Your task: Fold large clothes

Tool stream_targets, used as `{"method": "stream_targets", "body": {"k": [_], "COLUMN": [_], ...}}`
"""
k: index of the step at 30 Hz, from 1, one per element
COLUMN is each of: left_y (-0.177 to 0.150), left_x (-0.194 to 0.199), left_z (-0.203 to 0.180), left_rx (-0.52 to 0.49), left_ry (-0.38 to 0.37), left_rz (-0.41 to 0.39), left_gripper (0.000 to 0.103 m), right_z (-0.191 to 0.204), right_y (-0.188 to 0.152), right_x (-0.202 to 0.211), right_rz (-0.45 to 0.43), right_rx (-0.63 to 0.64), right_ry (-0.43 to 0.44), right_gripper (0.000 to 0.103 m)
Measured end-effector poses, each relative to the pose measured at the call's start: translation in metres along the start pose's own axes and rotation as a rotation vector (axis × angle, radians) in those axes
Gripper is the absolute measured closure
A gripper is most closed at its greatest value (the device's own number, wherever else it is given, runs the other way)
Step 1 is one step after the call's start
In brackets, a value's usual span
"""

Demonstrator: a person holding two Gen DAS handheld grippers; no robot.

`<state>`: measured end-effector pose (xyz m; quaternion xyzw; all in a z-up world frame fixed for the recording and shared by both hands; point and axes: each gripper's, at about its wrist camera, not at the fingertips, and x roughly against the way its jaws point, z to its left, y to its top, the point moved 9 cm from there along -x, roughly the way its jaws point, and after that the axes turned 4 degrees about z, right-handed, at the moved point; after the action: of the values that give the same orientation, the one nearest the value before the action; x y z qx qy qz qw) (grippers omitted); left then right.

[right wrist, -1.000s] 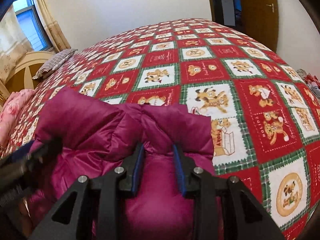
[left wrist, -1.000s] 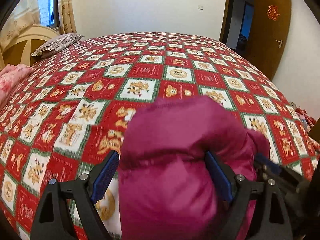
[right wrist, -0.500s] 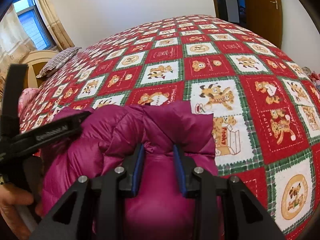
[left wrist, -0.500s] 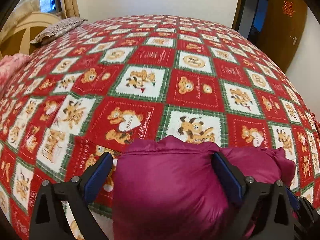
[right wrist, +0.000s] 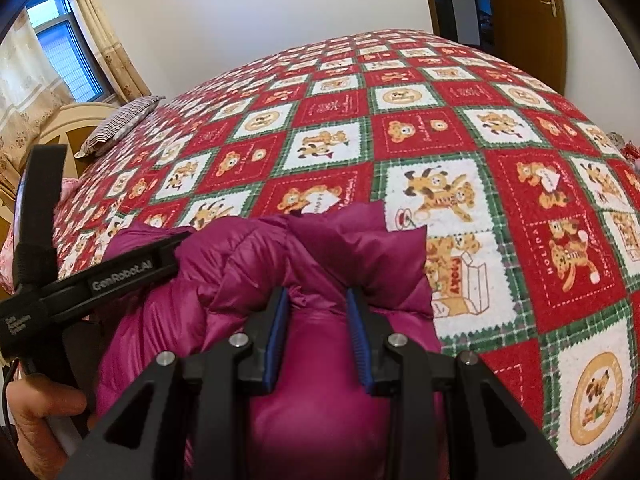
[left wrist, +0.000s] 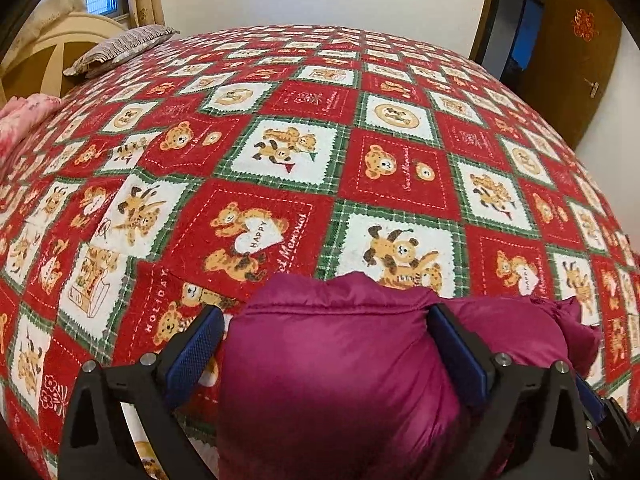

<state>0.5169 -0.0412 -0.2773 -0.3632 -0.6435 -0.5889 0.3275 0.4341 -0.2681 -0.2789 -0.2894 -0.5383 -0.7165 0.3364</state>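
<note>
the magenta puffer jacket [left wrist: 340, 376] lay bunched on the patchwork bedspread [left wrist: 280, 152] at 6 o'clock in both views. the left gripper [left wrist: 324, 344] had just been opening, jaws spread wide around a puffy fold. the right gripper [right wrist: 318, 332] stood narrow, pinching jacket fabric.

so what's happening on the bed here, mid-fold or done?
Mid-fold. A person with a handheld gripper in each hand is working a magenta puffer jacket on the bear-print bedspread. The right gripper is clamped on a bunched fold of it. The left gripper has just been opening; the jacket sits between its wide jaws, with a gap at the left pad. The jacket lies bundled, not yet neat.
</note>
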Motion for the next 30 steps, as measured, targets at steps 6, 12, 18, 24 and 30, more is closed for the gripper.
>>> {"method": "stream_targets", "body": {"k": [6,12,18,24,30], "left_y": [-0.021,-0.058,-0.072,-0.07,-0.078], "left_x": [0.045,0.086,0.052,0.054,0.085], "left_z": [0.021,0.036,0.041,0.037,0.065], "left_rx": [0.073,0.065,0.122,0.067,0.137], "left_ry": [-0.136,-0.071,-0.113,-0.074,-0.249], "left_rz": [0.01,-0.061,0.0,-0.001,0.043], "left_gripper": [0.001,0.001,0.001,0.001,0.001], "right_z": [-0.001,0.0,0.0,-0.002,-0.015], "right_y": [-0.001,0.0,0.0,0.001,-0.002], "right_x": [0.001,0.002,0.002,0.004,0.081], "right_rz": [-0.005,-0.006,0.002,0.031,-0.069], "right_rx": [-0.007,-0.007,0.001,-0.01,-0.144], "right_ry": [0.01,-0.001,-0.025,-0.034,0.169], "right_gripper": [0.069,0.069,0.069,0.069,0.038]}}
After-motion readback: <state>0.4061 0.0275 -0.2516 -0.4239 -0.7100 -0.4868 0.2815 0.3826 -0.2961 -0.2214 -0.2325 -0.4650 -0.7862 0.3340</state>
